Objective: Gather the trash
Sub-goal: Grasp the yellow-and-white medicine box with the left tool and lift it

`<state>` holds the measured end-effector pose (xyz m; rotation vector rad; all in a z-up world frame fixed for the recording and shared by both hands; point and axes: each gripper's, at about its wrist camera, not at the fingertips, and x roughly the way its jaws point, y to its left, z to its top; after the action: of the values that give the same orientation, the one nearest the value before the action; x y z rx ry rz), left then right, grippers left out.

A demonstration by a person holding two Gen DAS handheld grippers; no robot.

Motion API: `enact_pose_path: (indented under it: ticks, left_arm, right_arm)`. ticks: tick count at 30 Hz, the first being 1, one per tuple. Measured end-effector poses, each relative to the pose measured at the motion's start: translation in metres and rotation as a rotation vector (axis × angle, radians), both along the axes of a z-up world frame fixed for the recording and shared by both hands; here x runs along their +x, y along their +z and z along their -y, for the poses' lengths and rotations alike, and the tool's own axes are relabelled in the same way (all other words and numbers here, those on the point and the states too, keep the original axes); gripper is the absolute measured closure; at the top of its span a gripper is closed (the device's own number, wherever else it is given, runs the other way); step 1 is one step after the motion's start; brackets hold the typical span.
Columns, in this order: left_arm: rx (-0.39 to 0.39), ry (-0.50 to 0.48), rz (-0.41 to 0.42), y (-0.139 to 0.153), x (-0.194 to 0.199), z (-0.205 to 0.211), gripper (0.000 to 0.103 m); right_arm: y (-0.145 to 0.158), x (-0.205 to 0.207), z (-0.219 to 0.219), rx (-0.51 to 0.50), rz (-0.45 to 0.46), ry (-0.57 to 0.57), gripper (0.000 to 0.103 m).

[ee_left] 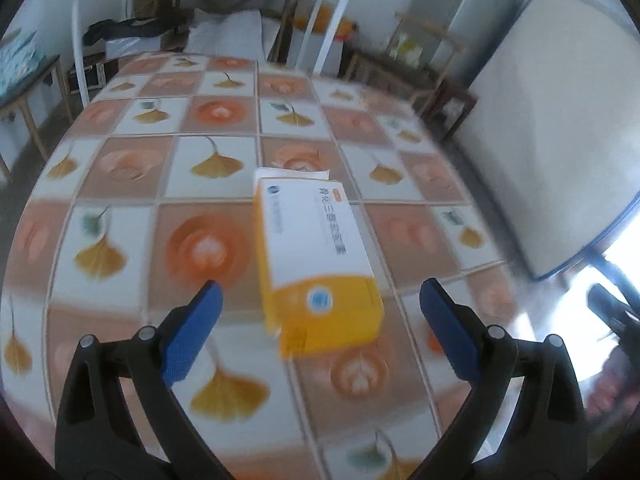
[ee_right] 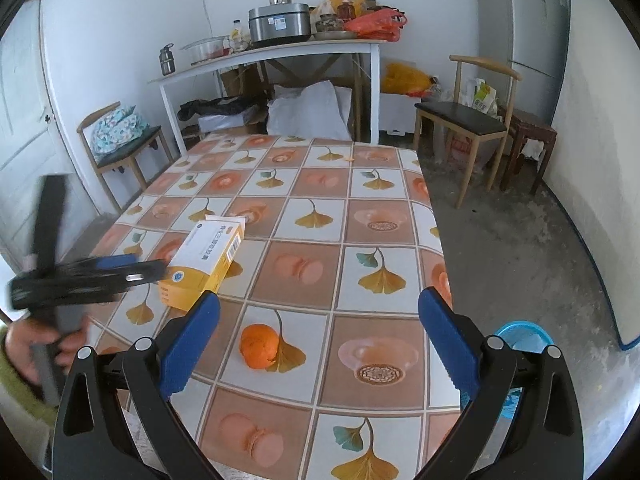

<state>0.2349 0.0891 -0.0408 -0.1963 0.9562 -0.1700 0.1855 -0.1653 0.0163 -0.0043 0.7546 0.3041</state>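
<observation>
While both grippers hover over the near end of the table (ee_right: 384, 184), neither has anything in it. Right gripper (ee_right: 318, 322): jaws spread wide, empty, above the near edge; an orange (ee_right: 259, 345) sits on the cloth between its blue pads (ee_right: 190, 344), not touched. Left gripper (ee_left: 320, 316): also wide open, blurred in its own view, nose just short of the yellow-and-white box (ee_left: 316, 256). From the right wrist view the left gripper (ee_right: 132, 270) comes in from the left edge, its tip at or just beside the box's (ee_right: 206, 260) near end; contact can't be confirmed. A hand (ee_right: 36, 344) with a green sleeve holds it. Box lies flat near the left edge of the table, long axis running away, open flap at its far end. Blue basin (ee_right: 524, 334) is on the floor off the table's near right corner. Farther back: a wooden chair (ee_right: 464, 120) off the far right corner, a white side table (ee_right: 280, 52) with cookware against the back wall.
</observation>
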Motion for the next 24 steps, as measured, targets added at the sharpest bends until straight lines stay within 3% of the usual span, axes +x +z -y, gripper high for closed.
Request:
enact_pose_path:
  ticks: [3, 4, 6, 7, 8, 10, 13, 16, 17, 18, 19, 20, 24]
  left_arm:
    - [0.162, 0.008, -0.058, -0.018, 0.027, 0.022, 0.019]
    - [0.135, 0.003, -0.045, -0.018, 0.029, 0.022, 0.028]
    - [0.133, 0.029, -0.036, -0.013, 0.028, 0.020, 0.035]
    - [0.122, 0.038, -0.015, -0.009, 0.025, 0.017, 0.054]
    - [0.096, 0.043, 0.005, -0.004, 0.021, 0.013, 0.066]
    - [0.003, 0.057, 0.022, 0.010, 0.009, -0.004, 0.078]
    - [-0.049, 0.089, 0.071, 0.024, -0.010, -0.026, 0.080]
    - [-0.082, 0.120, 0.072, 0.029, -0.024, -0.044, 0.080]
    - [-0.092, 0.116, 0.069, 0.029, -0.024, -0.046, 0.072]
    - [-0.093, 0.105, 0.062, 0.029, -0.024, -0.044, 0.062]
    - [-0.083, 0.099, 0.055, 0.029, -0.024, -0.039, 0.036]
    - [-0.067, 0.088, 0.053, 0.029, -0.020, -0.031, 0.017]
    - [0.005, 0.014, 0.013, 0.016, 0.005, 0.003, 0.016]
  right_arm:
    - [0.000, 0.000, 0.008, 0.001, -0.005, -0.014, 0.007]
    - [0.001, 0.000, 0.011, 0.001, -0.003, -0.019, 0.007]
    - [0.000, 0.000, 0.017, -0.002, -0.002, -0.031, 0.007]
    - [0.000, 0.000, 0.020, -0.001, -0.004, -0.036, 0.007]
    - [-0.001, 0.000, 0.022, 0.001, -0.007, -0.042, 0.007]
    - [-0.003, 0.001, 0.026, 0.010, -0.021, -0.047, 0.007]
    - [-0.005, 0.002, 0.028, 0.022, -0.031, -0.043, 0.007]
    - [-0.011, 0.006, 0.024, 0.039, -0.050, -0.032, 0.007]
    - [-0.013, 0.007, 0.022, 0.046, -0.062, -0.027, 0.007]
    - [-0.015, 0.009, 0.020, 0.052, -0.072, -0.022, 0.007]
    - [-0.015, 0.010, 0.017, 0.061, -0.081, -0.016, 0.007]
    - [-0.015, 0.009, 0.014, 0.074, -0.086, -0.006, 0.007]
    - [-0.011, 0.004, 0.008, 0.063, -0.068, 0.008, 0.007]
